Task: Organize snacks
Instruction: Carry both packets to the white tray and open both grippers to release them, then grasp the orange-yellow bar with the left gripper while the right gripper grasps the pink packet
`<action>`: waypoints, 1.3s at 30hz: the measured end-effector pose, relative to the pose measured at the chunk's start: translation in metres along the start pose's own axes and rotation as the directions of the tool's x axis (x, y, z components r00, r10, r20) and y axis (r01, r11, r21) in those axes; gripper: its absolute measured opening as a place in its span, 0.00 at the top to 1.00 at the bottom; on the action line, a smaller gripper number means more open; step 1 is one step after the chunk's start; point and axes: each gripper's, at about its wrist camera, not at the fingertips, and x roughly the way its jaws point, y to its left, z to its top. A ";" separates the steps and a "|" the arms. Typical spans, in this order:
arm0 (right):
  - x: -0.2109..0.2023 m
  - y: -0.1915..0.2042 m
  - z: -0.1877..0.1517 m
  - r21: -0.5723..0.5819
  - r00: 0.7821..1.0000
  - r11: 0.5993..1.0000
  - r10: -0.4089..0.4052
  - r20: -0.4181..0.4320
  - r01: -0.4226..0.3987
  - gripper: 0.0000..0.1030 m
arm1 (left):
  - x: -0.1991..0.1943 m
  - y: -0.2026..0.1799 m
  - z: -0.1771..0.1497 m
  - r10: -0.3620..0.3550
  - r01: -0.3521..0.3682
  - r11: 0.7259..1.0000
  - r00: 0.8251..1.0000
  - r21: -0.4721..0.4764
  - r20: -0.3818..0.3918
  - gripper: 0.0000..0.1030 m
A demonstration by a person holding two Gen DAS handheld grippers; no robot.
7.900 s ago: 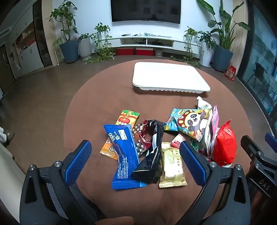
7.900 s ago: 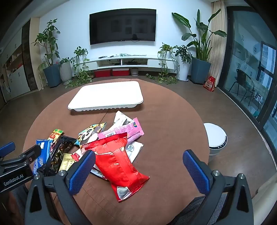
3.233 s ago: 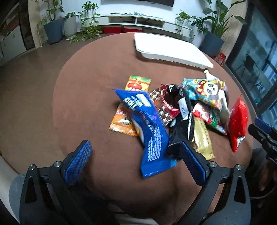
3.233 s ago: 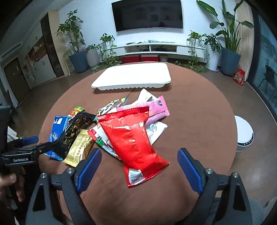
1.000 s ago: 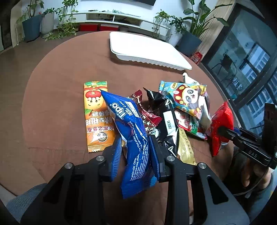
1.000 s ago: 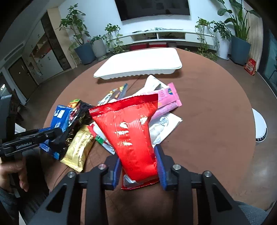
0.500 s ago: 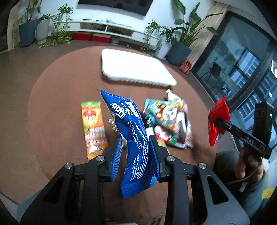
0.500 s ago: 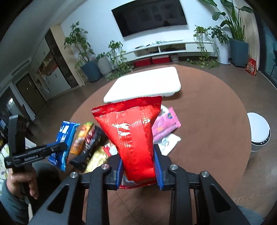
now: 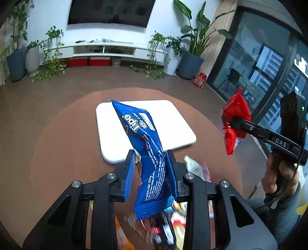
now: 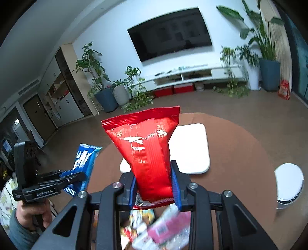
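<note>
The room is a living room with a dark television (image 9: 108,12) on the white wall and many potted plants (image 10: 96,77). In front of me is a round brown worktop (image 9: 67,138) with a white tray (image 9: 173,123) lying on it. My left hand-held gripper (image 9: 151,171) is closed on a blue snack pack (image 9: 146,146) and holds it in the air, above the near edge of the tray. My right hand-held gripper (image 10: 155,187) is closed on a red snack bag (image 10: 148,148), also lifted, with the tray behind it. The other snacks (image 10: 159,230) lie blurred on the worktop under both grippers.
</note>
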 end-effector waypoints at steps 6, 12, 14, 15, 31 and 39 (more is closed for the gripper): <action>0.092 -0.023 0.032 0.025 0.990 0.999 -0.030 -0.137 0.034 0.68 | 0.074 0.025 0.045 0.026 -0.028 1.000 0.996 -0.015 -0.087 0.72; 0.159 -0.055 0.033 0.062 0.972 0.996 -0.045 -0.232 0.061 0.68 | 0.132 0.041 0.058 0.017 -0.023 0.999 0.986 -0.037 -0.166 0.72; 0.169 -0.064 0.030 0.072 0.971 0.995 -0.045 -0.237 0.063 0.68 | 0.144 0.042 0.054 0.018 -0.025 0.999 0.983 -0.038 -0.183 0.72; 0.173 -0.068 0.029 0.077 0.969 0.995 -0.050 -0.242 0.071 0.68 | 0.150 0.044 0.054 0.018 -0.028 0.999 0.981 -0.045 -0.194 0.72; 0.199 -0.069 0.003 0.007 0.918 0.983 -0.170 -0.357 0.185 0.65 | 0.214 0.044 0.018 0.085 -0.101 0.994 0.954 -0.043 -0.288 0.71; 0.190 -0.066 0.001 -0.007 0.921 0.980 -0.191 -0.339 0.201 0.36 | 0.219 0.044 0.017 0.085 -0.105 0.992 0.962 -0.067 -0.260 0.31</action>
